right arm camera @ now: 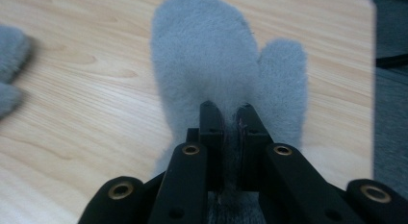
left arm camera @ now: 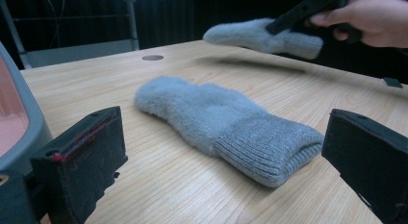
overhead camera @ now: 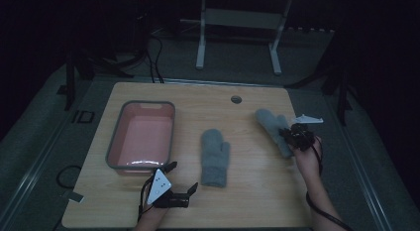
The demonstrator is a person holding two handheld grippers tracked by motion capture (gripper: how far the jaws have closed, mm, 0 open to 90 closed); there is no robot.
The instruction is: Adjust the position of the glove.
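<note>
Two grey mittens on the table, one already in your right gripper's grasp.

Your right gripper [overhead camera: 292, 135] has its jaws pinched together on the right mitten [overhead camera: 274, 127] near the cuff; in the left gripper view that mitten hangs lifted clear of the wood, its fluffy end pointing away from your hand [overhead camera: 308, 159]. The other mitten [overhead camera: 215, 156] lies flat mid-table, cuff toward you, well apart from the first. Your left gripper [overhead camera: 181, 177] rests low near the table's near edge with its jaws spread wide and nothing between them, just beside the pink tub's [overhead camera: 115, 140] near corner and aimed at the lying mitten's cuff.
</note>
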